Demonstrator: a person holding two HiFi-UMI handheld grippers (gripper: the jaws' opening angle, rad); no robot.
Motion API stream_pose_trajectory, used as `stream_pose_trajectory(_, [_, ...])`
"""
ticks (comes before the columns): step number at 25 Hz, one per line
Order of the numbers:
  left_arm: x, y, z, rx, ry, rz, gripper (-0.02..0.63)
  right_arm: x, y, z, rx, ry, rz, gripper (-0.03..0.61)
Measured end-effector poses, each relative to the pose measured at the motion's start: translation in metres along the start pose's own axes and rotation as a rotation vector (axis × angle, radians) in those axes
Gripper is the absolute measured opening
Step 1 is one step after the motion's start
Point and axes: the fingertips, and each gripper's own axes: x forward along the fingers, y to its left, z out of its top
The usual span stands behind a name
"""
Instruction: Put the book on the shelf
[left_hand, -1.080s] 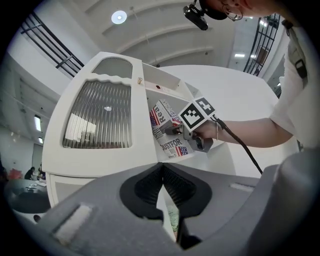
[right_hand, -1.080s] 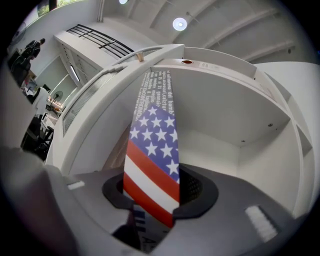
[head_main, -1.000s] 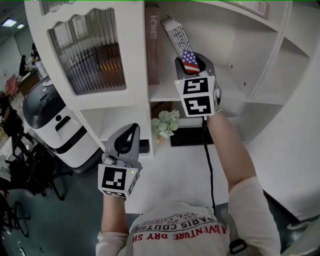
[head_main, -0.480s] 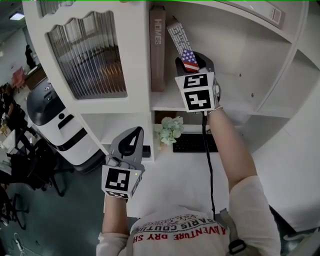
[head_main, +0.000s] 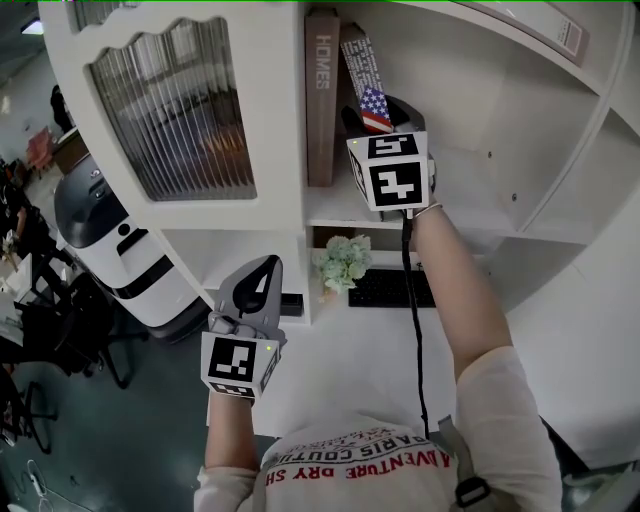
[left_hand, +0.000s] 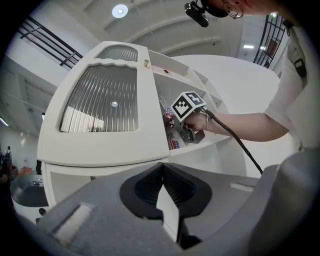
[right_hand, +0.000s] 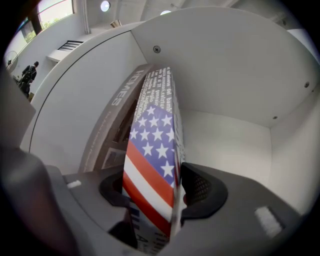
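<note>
The book (head_main: 365, 85) with a stars-and-stripes cover (right_hand: 155, 150) stands in the white shelf (head_main: 470, 205) compartment. It leans left, almost upright, against a tall brown book (head_main: 321, 100) marked HOMES (right_hand: 112, 125). My right gripper (head_main: 375, 110) is at the flag book's lower end, with the book between its jaws (right_hand: 160, 187). The jaws are opening and a thin gap shows at the right pad. My left gripper (head_main: 262, 275) hangs low in front of the cabinet, shut and empty (left_hand: 162, 170).
A ribbed glass cabinet door (head_main: 170, 100) is left of the shelf compartment. Below it are a small plant (head_main: 342, 262) and a black keyboard (head_main: 390, 288) on a white desk (head_main: 350, 350). A white machine (head_main: 110, 250) stands on the floor at left.
The right gripper has pushed the flag book from a steep lean to nearly upright against the brown book. The left gripper has hardly moved.
</note>
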Motion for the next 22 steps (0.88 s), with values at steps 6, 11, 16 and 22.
stream_pose_trajectory(6, [-0.001, 0.001, 0.0, 0.002, -0.003, 0.001, 0.002, 0.001, 0.001, -0.001, 0.037, -0.006, 0.025, 0.236])
stream_pose_trajectory(11, [-0.005, 0.0, 0.001, 0.008, -0.002, -0.001, 0.002, -0.005, 0.0, -0.008, 0.092, 0.018, 0.028, 0.239])
stream_pose_trajectory(16, [-0.01, -0.003, 0.008, 0.005, -0.01, -0.009, 0.002, -0.03, 0.003, -0.006, 0.118, -0.014, -0.003, 0.239])
stream_pose_trajectory(22, [-0.017, -0.013, 0.017, 0.025, -0.031, -0.032, 0.002, -0.078, 0.01, -0.01, 0.107, -0.076, -0.024, 0.238])
